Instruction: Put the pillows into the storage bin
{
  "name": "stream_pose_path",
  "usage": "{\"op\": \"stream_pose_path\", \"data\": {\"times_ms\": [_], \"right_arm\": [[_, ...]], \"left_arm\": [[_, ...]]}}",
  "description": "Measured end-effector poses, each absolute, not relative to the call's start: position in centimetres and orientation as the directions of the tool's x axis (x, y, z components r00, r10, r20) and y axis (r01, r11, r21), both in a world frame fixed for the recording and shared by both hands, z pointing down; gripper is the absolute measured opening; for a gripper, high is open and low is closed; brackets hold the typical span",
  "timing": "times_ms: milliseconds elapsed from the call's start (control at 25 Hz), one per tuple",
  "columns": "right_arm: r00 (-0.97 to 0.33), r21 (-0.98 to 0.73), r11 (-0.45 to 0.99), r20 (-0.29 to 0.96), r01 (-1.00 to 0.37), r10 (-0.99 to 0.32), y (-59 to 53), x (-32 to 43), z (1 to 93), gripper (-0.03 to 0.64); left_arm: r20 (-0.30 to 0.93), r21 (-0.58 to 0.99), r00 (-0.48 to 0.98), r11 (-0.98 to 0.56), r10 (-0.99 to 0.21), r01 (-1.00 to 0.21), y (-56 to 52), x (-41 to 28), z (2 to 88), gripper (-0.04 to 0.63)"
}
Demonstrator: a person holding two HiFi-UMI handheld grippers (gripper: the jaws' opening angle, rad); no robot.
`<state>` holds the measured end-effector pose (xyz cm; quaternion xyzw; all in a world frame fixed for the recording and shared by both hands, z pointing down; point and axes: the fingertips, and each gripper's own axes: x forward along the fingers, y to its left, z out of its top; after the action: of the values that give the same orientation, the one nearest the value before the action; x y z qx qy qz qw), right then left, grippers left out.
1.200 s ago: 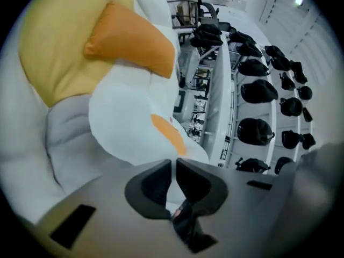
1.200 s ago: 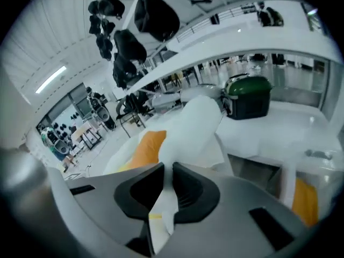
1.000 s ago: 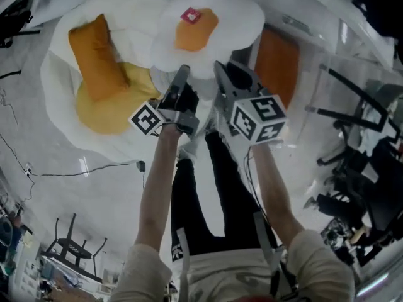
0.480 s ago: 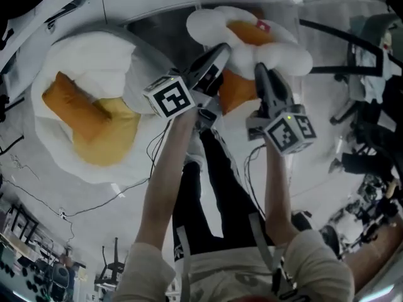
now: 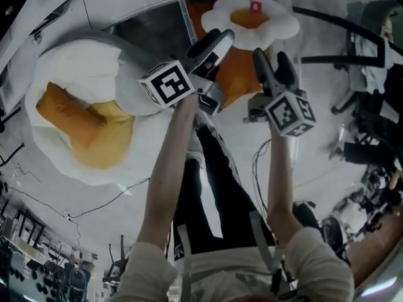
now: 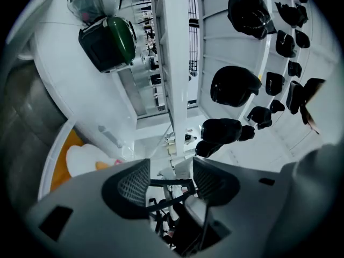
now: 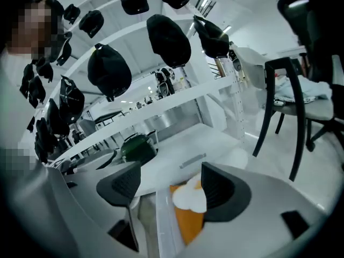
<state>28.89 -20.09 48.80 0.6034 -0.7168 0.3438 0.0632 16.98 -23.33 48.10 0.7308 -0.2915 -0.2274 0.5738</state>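
The small white flower-edged pillow with an orange centre and a red tag (image 5: 255,21) (image 7: 189,196) lies at the far end of the pale, open-topped storage bin (image 5: 184,17) (image 7: 161,219). It rests on top of a plain orange pillow (image 5: 236,77) (image 7: 188,227) that already fills the bin. Both claws hang just on the near side of the bin, clear of the pillows. The left claw (image 5: 217,46) (image 6: 169,179) has just been opening and its jaws stand apart with nothing between them. The right claw (image 5: 271,58) (image 7: 169,184) has just been opening too. Its jaws are spread wide, with the small pillow beyond the pads rather than gripped by them. Left of the bin sprawls a big white egg-shaped cushion with a yellow middle (image 5: 82,65), an orange bolster (image 5: 60,112) lying across it. To the right of the bin stands a black-framed chair (image 5: 340,60).
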Motion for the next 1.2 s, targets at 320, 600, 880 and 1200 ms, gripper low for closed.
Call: {"op": "stream_pose_path", "data": {"times_ms": [320,600,880,1200], "right_arm": [[-0.422,-0.461,0.184,0.49,-0.868,-0.763,-20.4,21.8,48.9,0.318],[-0.611,-0.478,0.403,0.448,-0.781,-0.653,-19.8,10.3,47.2,0.318],[-0.786,-0.45,0.648,0.424,-0.615,-0.451,-16.2,-4.3,47.1,0.316],[-0.877,-0.447,0.792,0.428,-0.415,-0.218,-7.4,-19.2,51.5,0.316]], "left_arm": [[0.029,0.972,0.618,-0.122,-0.785,-0.2,-21.4,9.8,49.2,0.229],[0.089,0.953,0.448,-0.055,-0.889,-0.297,-17.8,-0.2,48.9,0.229],[0.189,0.91,0.035,0.161,-0.981,-0.383,-9.5,-18.6,50.7,0.229],[0.248,0.891,-0.37,0.361,-0.895,-0.275,5.9,-33.6,56.7,0.229]]}}
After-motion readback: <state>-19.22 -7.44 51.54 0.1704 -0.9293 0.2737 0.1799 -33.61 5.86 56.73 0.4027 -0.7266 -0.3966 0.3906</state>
